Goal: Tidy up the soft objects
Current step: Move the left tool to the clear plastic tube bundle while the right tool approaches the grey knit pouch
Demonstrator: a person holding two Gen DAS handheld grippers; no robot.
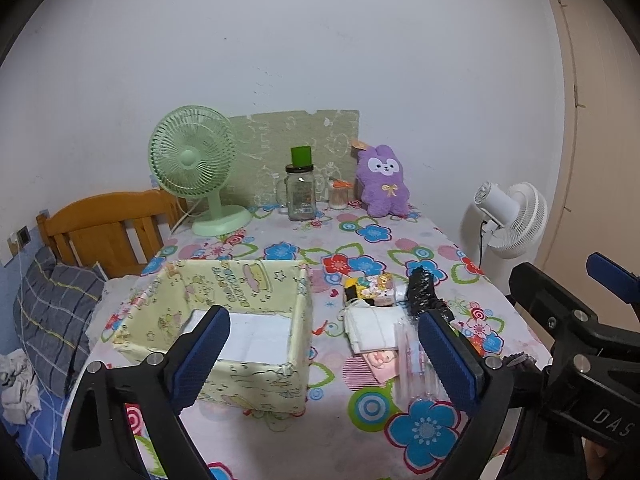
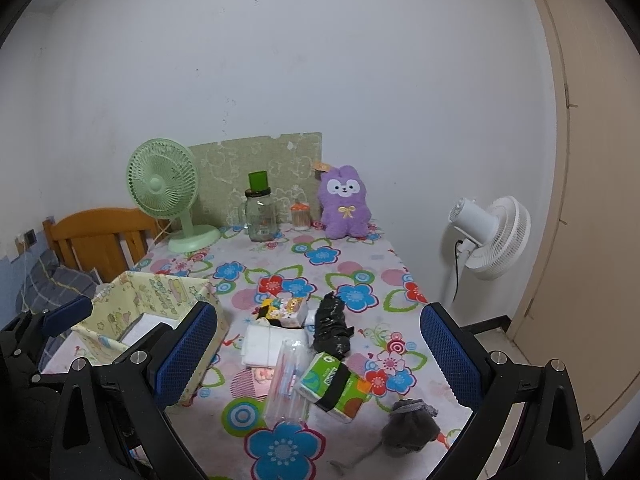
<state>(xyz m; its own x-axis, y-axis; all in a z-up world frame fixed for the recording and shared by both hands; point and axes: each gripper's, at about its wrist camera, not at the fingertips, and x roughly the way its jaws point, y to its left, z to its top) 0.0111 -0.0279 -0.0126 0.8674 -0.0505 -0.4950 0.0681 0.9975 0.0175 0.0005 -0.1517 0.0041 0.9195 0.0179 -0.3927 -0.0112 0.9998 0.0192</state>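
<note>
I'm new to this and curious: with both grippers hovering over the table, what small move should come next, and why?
Probably reach the open right gripper down to the green tissue pack. It lies loose between the jaws, and the yellow fabric box beside it has room.

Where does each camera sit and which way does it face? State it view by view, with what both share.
Left wrist: rides the left gripper, open, facing the wall over the fabric box; the right gripper shows at right.
Right wrist: rides the right gripper, open, over the tissue pack; the left gripper shows at left.
Shared: box, green fan, purple plush.
</note>
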